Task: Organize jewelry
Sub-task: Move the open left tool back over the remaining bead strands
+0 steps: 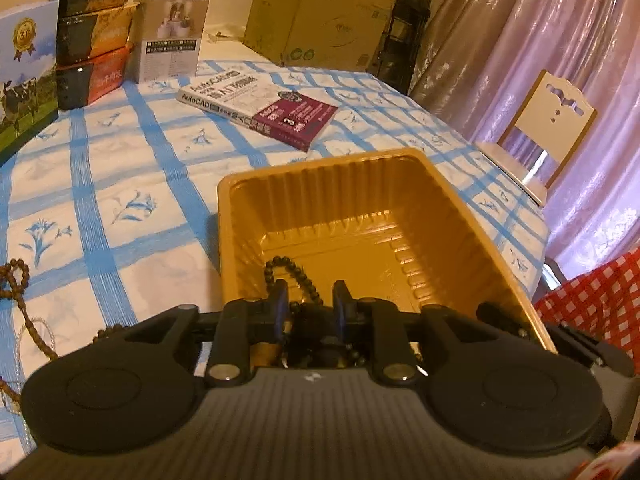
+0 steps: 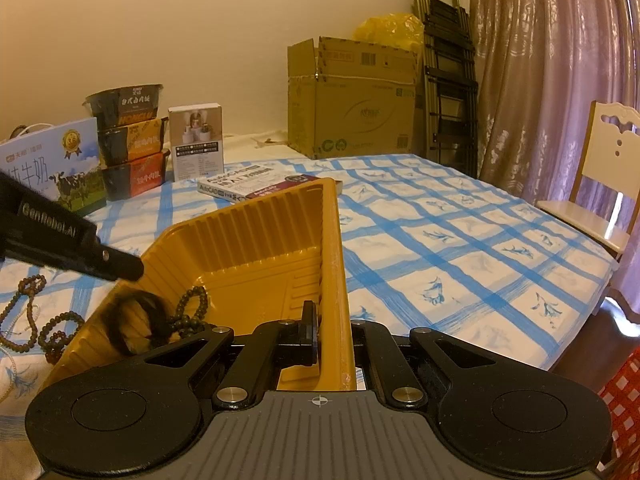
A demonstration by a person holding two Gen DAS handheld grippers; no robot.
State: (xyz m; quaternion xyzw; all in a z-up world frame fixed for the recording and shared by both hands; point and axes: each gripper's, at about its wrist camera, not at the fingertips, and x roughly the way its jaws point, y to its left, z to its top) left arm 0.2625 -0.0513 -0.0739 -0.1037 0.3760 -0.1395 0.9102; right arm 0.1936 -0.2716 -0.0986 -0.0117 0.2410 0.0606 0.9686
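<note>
A dark bead strand (image 1: 292,276) already lies in the gold tray (image 1: 360,184), directly ahead of and below the left gripper (image 1: 310,302); seen from the right wrist, it curls against the tray's near-left corner. That piece looks sorted. Several more remain outside: brown bead strands (image 2: 28,312) and what seems a pale pearl-like string lie on the checked surface (image 2: 460,240), off to the left of both grippers, just beside the tray's left wall. So the job is judged to be early, with one item in and most still to collect.

The left gripper hangs over the tray's near end with its jaws apart by a modest gap. The beads sit below and between its fingers, and the pads do not appear to press on them, so it seems to be letting go rather than carrying. The right gripper (image 2: 332,340) has its jaws together on the tray's near right wall, one finger inside, the other hidden outside, tilting that side upward and steadying the tray.
</note>
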